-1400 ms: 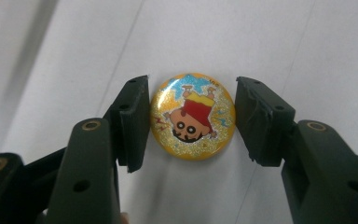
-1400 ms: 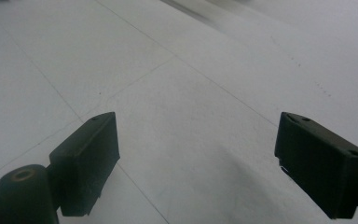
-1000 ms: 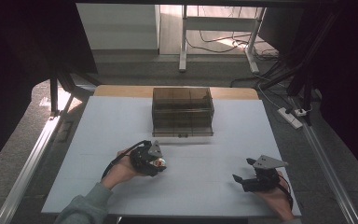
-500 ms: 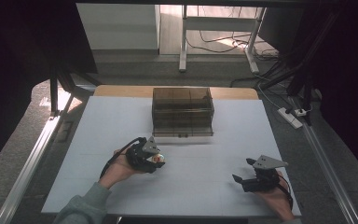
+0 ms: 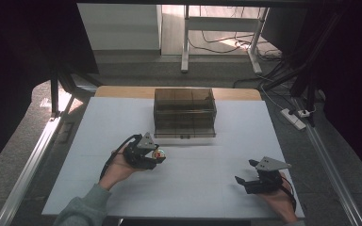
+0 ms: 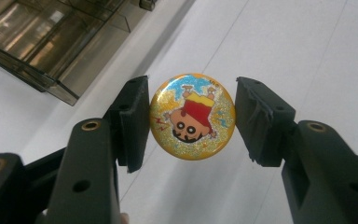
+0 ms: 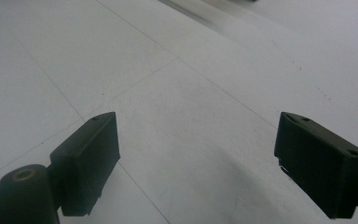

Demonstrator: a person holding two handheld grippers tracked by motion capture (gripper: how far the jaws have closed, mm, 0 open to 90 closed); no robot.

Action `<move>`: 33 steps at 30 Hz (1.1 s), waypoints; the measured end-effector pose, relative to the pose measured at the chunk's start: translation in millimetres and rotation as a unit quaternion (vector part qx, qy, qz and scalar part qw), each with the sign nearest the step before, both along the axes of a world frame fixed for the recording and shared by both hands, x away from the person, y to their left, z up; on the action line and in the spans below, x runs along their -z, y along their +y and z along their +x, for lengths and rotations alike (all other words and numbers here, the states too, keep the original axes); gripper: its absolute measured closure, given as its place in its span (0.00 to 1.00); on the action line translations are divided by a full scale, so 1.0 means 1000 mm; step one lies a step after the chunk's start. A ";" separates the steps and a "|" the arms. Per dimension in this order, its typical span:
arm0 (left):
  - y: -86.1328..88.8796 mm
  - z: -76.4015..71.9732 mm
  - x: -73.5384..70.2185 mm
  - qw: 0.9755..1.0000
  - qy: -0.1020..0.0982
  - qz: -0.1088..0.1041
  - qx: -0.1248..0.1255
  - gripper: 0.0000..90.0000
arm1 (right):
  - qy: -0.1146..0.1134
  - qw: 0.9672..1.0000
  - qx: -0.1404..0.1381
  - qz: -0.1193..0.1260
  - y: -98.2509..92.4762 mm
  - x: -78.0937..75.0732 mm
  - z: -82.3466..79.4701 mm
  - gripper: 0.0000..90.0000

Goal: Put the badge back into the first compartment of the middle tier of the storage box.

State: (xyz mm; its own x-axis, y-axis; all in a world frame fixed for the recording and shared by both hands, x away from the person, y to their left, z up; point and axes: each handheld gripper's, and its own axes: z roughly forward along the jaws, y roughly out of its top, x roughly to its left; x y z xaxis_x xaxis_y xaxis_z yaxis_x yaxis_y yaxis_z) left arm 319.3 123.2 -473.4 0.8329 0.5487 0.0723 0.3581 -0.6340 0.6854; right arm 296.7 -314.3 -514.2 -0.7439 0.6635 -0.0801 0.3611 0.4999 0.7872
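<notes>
White table (image 5: 207, 188), left tool (image 5: 158, 154) gripping badge (image 6: 192, 116)

On my desk (image 5: 122, 117), a white surface marked with faint seams, a smoky clear plastic drawer box (image 5: 185, 112) stands near the far edge at the middle, its front toward me; I see its tinted compartments again in the left gripper view (image 6: 51, 42). A strip of bare wood (image 5: 122, 92) shows along the desk's far edge behind it. Beyond the far right corner a white power strip (image 5: 293, 118) lies on the floor. Past the far edge stand pale metal table legs (image 5: 185, 42) with cables (image 5: 217, 44) trailing on the floor between them. A metal rail (image 5: 33, 165) runs along the desk's left edge.
</notes>
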 end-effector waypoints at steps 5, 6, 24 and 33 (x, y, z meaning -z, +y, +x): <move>0.002 0.001 -0.004 1.000 -0.008 -0.013 -0.008 0.52 | 0.001 1.000 0.000 0.000 0.000 0.000 0.000 0.16; 0.002 0.001 -0.004 1.000 -0.008 -0.016 -0.009 0.52 | 0.001 1.000 0.000 0.001 0.001 0.001 0.000 0.16; 0.005 0.008 -0.014 0.998 -0.011 -0.058 -0.024 0.52 | -0.006 1.000 0.004 0.003 0.000 -0.002 -0.001 0.16; 0.008 0.019 -0.025 0.996 -0.011 -0.079 -0.032 0.52 | -0.010 1.000 0.007 0.008 -0.003 -0.004 -0.002 0.16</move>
